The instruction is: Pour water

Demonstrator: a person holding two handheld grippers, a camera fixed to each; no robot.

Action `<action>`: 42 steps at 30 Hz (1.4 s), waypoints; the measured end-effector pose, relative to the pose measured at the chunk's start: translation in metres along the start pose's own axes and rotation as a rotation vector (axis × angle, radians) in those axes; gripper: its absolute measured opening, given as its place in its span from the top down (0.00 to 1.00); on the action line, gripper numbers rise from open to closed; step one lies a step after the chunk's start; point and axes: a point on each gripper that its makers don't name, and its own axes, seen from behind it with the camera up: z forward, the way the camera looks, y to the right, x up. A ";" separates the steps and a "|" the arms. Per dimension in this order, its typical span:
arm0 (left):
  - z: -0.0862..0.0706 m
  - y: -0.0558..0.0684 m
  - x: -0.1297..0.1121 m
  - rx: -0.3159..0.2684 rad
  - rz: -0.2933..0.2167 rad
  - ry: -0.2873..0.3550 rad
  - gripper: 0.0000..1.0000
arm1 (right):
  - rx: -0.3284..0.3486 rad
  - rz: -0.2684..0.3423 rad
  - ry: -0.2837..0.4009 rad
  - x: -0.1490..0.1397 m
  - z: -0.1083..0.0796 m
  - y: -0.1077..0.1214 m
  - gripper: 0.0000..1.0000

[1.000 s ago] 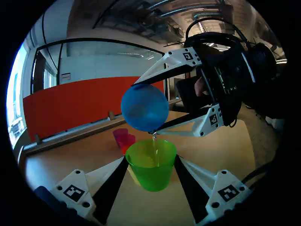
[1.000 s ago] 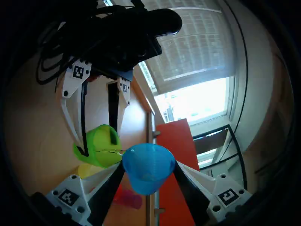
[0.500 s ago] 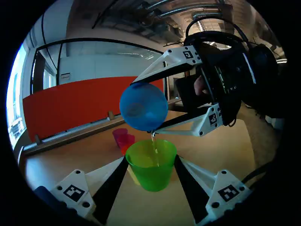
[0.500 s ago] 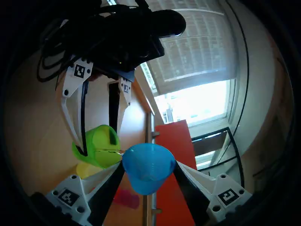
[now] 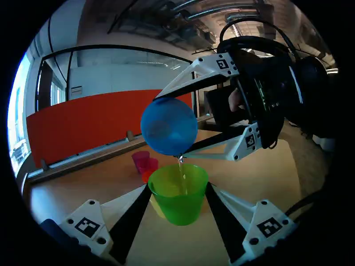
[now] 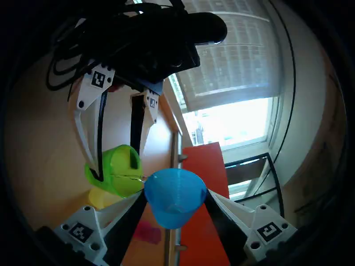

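My left gripper is shut on a green cup, held upright just above the wooden table. Above it the right gripper is shut on a blue cup, tipped over with its rim low. A thin stream of water falls from the blue cup into the green one. In the right gripper view the blue cup sits between my fingers, and the green cup lies just beyond its rim, clamped by the left gripper.
A pink cup and an orange one stand on the table behind the green cup. A yellow cup sits under the green one. An orange wall panel runs along the table's far edge. A hand holds the right gripper.
The blue cup has tipped a little further and shifted slightly left. Water keeps running into the green cup. The left gripper holds still.
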 end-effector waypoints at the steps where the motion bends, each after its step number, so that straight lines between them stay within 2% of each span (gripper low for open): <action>1: 0.000 0.000 0.000 0.000 0.000 -0.001 0.13 | -0.001 -0.002 -0.001 0.000 0.000 0.000 0.07; 42: 0.003 0.004 -0.004 -0.006 0.002 -0.006 0.13 | -0.012 -0.100 -0.013 0.003 -0.001 -0.006 0.08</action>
